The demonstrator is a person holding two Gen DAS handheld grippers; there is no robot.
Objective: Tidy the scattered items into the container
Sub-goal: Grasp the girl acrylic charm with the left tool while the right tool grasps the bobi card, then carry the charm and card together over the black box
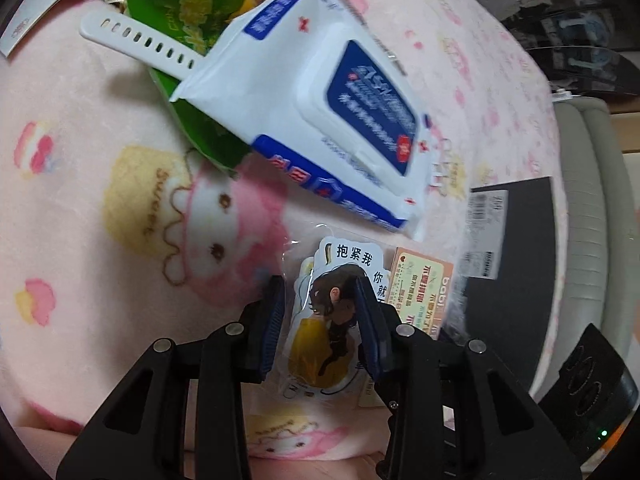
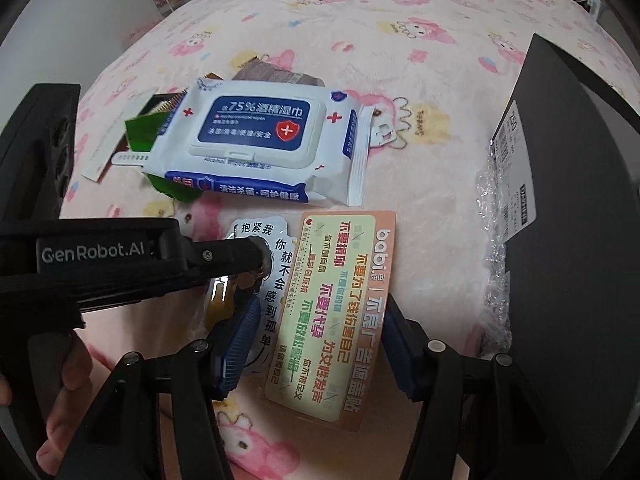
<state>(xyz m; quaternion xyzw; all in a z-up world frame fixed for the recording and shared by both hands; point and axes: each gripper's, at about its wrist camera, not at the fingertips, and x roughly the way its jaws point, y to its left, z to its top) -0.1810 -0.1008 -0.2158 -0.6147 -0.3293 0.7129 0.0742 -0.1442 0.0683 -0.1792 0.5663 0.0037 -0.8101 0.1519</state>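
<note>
A clear-sleeved sticker pack [image 1: 320,344] with a cartoon figure lies on the pink blanket. My left gripper [image 1: 320,312] is shut on it, a blue pad against each side. Beside it lies a peach "babi" card [image 2: 332,312]. My right gripper [image 2: 322,312] points down over the card and stands open, one finger on each long edge, the left pad a little off the edge. The left tool's black frame [image 2: 120,256] reaches in from the left. The black box [image 2: 580,240] stands at the right, lined with bubble wrap [image 2: 496,200].
A blue-and-white wipes pack [image 2: 256,140] lies behind the card, on top of a green packet [image 1: 188,12] and a white strap [image 1: 136,36]. A person's hand [image 2: 68,380] grips the left tool. The grey bed edge [image 1: 592,240] runs past the box.
</note>
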